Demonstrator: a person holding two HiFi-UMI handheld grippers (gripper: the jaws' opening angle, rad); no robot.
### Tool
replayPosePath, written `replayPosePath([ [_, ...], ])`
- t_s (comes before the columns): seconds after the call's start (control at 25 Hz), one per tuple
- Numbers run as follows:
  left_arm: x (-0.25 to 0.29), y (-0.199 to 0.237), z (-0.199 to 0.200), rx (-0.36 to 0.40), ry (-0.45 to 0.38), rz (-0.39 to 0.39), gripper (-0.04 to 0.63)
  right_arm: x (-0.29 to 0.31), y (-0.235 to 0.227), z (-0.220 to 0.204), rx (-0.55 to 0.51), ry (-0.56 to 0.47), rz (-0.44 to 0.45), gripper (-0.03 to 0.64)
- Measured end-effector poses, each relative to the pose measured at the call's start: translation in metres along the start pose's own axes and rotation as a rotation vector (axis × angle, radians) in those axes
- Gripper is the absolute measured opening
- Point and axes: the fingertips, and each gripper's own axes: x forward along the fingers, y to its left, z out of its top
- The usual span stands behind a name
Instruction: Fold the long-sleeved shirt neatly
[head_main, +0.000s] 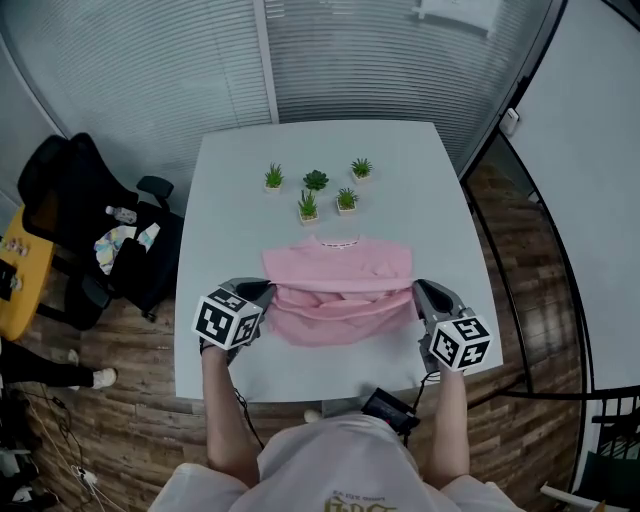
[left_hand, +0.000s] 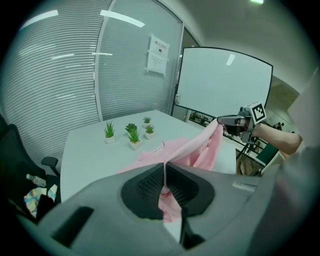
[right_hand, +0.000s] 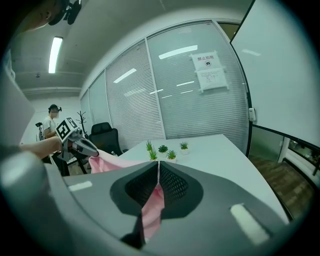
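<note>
A pink long-sleeved shirt (head_main: 338, 272) lies on the white table (head_main: 400, 180), its collar toward the far side and its near hem lifted off the surface. My left gripper (head_main: 266, 290) is shut on the hem's left corner, and the pink cloth (left_hand: 195, 150) runs out from between its pads. My right gripper (head_main: 416, 292) is shut on the right corner, with pink fabric (right_hand: 152, 207) pinched between its pads. The hem stretches between the two grippers and sags in the middle. In the left gripper view the right gripper (left_hand: 227, 120) shows holding the far corner.
Several small potted plants (head_main: 316, 190) stand on the table just beyond the shirt's collar. A black office chair (head_main: 90, 220) with items on its seat stands left of the table. Glass walls with blinds rise behind, and a whiteboard (left_hand: 220, 82) stands to the right.
</note>
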Motion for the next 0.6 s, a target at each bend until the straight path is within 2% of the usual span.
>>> replayPosePath([
  [0.4,0.039,0.039,0.037,-0.019,0.009,0.053,0.018,0.051,-0.032,0.022,0.020,-0.007,0.022,0.025],
  [0.6,0.065,0.054,0.043,-0.034,0.037,0.063,0.018,0.077,-0.050,0.022,0.030,0.014,0.030,0.025],
])
